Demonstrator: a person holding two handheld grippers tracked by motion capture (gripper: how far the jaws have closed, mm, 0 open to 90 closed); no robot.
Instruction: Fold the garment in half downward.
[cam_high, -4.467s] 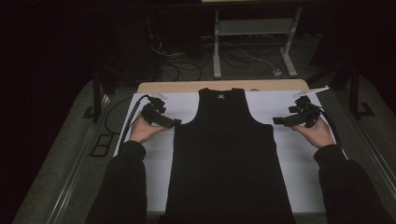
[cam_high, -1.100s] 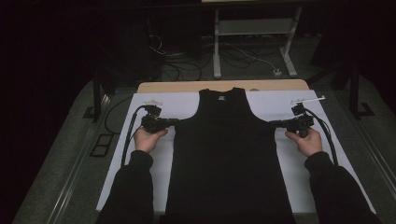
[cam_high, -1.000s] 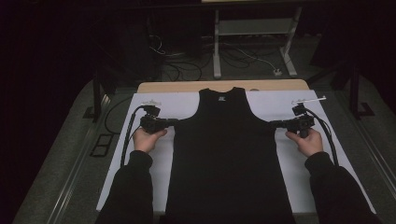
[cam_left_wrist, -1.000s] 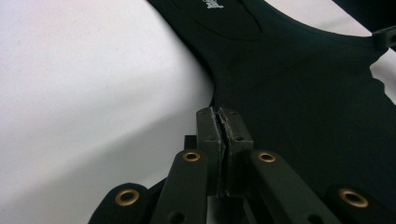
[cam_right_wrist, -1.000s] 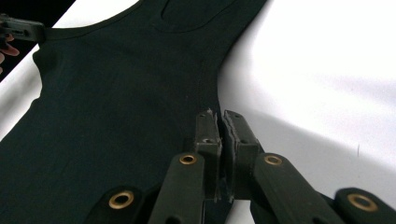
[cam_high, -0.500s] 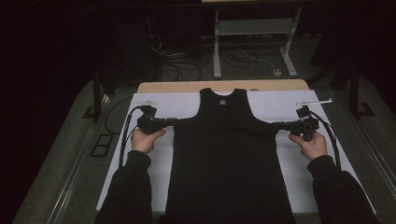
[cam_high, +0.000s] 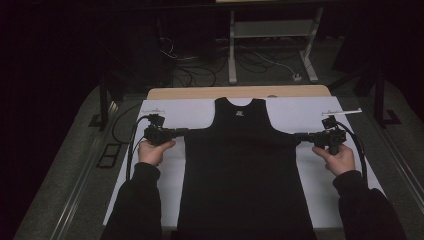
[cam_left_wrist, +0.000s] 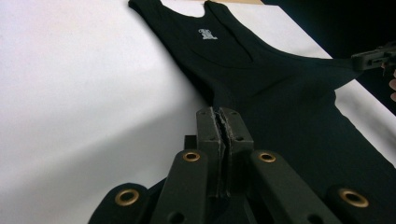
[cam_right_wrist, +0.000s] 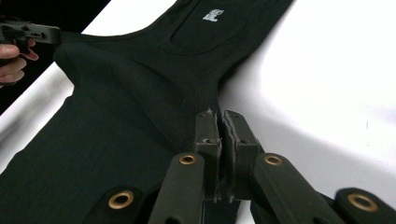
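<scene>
Claw state: the left claw (cam_high: 181, 132) is pressed together on the side hem of the black tank top (cam_high: 245, 175) just under its armhole, at 9 o'clock of the garment. The right claw (cam_high: 300, 136) pinches the opposite hem at 3 o'clock. Fabric between the two pinch points is pulled taut. The tank top lies flat at the centre of the white surface (cam_high: 190, 112), neckline toward 12 o'clock.

tank top (cam_left_wrist: 261, 88), neck label (cam_left_wrist: 207, 34) (print unreadable)
</scene>
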